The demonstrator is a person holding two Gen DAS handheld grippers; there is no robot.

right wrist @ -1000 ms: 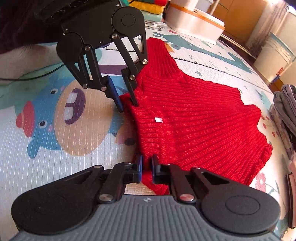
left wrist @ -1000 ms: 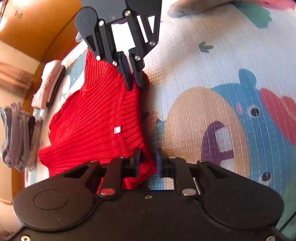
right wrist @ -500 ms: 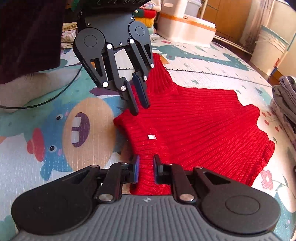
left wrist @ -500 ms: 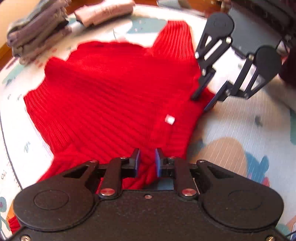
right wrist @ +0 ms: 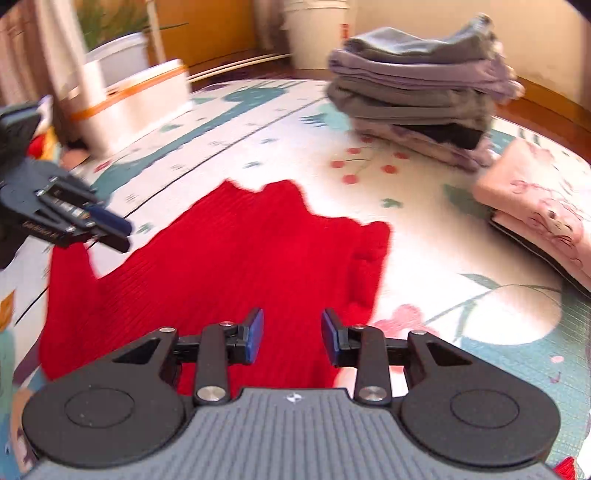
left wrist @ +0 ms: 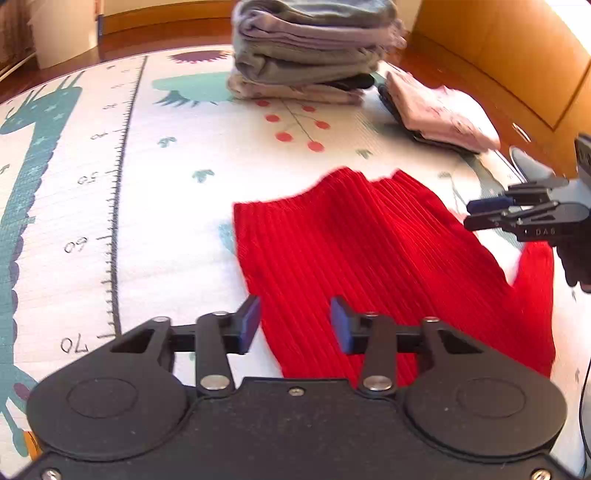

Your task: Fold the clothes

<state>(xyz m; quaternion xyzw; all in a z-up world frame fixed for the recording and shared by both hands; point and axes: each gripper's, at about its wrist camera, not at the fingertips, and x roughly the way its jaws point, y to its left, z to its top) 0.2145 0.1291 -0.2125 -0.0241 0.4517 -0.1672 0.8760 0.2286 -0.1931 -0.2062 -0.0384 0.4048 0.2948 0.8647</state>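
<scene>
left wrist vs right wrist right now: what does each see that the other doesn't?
Left wrist only: the printed height ruler on the mat, and the right gripper at the frame's right edge.

Right wrist only: a white bin with an orange band, a white bucket, and the left gripper at the left edge.

Both: the red sweater flat on the play mat, the grey folded stack, the pink folded garment.

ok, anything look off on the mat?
Nothing damaged or spilled. The red sweater lies roughly folded, far edge uneven, one sleeve sticking out. Both grippers have just opened; nothing sits between the pads.
</scene>
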